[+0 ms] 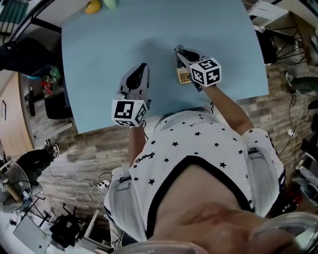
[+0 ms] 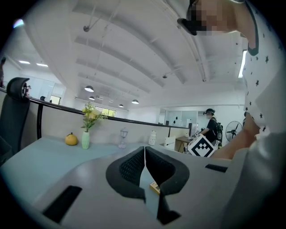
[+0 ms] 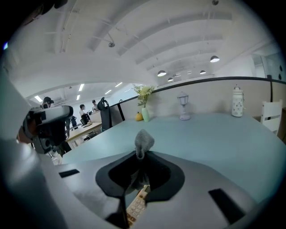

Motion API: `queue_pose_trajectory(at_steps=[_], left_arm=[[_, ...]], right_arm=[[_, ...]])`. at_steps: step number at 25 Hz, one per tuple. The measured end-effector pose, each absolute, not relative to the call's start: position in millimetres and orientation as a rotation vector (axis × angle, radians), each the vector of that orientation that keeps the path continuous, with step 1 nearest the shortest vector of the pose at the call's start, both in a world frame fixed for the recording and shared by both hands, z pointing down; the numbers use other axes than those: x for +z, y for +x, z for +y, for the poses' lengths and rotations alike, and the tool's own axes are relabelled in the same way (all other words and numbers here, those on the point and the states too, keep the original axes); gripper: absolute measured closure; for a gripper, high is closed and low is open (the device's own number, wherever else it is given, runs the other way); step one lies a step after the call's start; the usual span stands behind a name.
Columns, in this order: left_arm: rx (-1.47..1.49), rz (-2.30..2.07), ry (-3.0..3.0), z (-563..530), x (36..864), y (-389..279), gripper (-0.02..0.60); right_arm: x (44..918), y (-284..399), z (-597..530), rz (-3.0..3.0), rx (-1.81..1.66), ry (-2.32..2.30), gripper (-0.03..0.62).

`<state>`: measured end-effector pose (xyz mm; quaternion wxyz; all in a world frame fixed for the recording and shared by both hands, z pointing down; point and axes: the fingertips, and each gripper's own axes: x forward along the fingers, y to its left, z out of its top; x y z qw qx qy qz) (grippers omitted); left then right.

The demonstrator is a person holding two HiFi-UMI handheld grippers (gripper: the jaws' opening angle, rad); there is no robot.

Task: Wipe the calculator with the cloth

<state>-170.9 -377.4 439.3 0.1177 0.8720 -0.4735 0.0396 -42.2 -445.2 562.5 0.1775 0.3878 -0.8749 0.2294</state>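
Pale blue bench (image 1: 99, 74): your right gripper (image 3: 139, 155) pinches the limp grey cloth (image 3: 144, 141) above a light, slide-prone tan calculator (image 3: 136, 206); brace its edge with the closed, empty left gripper (image 2: 145, 153).

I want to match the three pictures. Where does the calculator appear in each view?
Head view: the calculator lies on the blue table, right of centre, under the right tool.
Left gripper view: only its corner shows, low, just below the jaws.
Right gripper view: bottom centre, below the jaws.
Shared landmark: the yellow fruit at the table's far edge.
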Motion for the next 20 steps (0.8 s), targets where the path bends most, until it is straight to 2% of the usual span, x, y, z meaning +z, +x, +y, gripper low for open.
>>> queue_pose_trajectory(at_steps=[10, 20], left_arm=[[0.123, -1.481, 2.499, -376, 437, -183, 0.551], [0.157, -1.508, 2.460, -366, 441, -182, 0.551]], right_arm=[[618, -67, -447, -2.366, 0.612, 0.926, 0.543], [633, -55, -448, -2.328, 0.586, 0.903, 0.543]])
